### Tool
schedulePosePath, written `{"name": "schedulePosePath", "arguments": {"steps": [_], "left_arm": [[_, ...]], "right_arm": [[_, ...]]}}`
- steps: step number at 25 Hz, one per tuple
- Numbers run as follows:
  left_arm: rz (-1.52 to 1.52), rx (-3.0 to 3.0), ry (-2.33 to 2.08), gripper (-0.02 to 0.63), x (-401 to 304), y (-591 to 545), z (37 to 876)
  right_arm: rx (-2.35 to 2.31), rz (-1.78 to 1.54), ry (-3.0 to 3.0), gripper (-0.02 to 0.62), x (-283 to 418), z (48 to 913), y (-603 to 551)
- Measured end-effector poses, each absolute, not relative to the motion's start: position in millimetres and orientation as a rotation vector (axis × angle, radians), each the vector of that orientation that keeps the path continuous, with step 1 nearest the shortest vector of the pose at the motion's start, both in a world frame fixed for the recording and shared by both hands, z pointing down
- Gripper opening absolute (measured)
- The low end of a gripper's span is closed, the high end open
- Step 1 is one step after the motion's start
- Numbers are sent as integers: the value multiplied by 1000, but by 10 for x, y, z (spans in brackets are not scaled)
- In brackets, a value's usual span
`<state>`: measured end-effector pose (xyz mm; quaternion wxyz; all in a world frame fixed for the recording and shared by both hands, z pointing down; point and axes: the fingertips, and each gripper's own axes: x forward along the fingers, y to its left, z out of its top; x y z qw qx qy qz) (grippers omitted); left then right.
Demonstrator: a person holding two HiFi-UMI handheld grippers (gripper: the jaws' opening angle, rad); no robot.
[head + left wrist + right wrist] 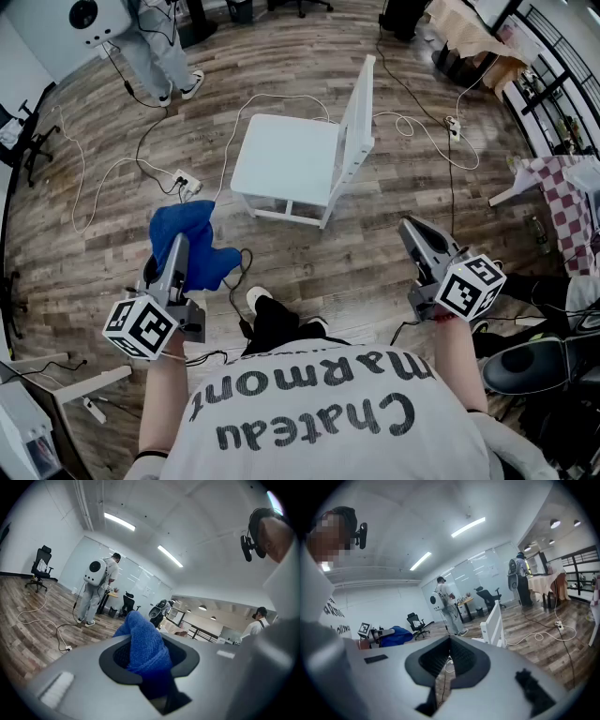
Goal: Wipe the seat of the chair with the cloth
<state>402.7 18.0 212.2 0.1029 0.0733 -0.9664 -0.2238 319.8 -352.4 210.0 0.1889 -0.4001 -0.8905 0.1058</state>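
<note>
Cloth in hand, wiping not started: left gripper [178, 246] fingers [113, 666] clamped on crumpled blue terry cloth [199, 246], held clear of white wooden chair's seat [281, 157], which looks untouched; right gripper [411, 230] fingers [426, 666] closed together, empty.
</note>
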Motion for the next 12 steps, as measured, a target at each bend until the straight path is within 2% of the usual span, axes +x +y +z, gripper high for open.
{"name": "schedulePosePath", "arguments": {"steps": [12], "left_arm": [[-674,262,-2870,117,3927,401,2012]], "right_arm": [[-1156,300,-2510,15,3230,1951,-3165]]}}
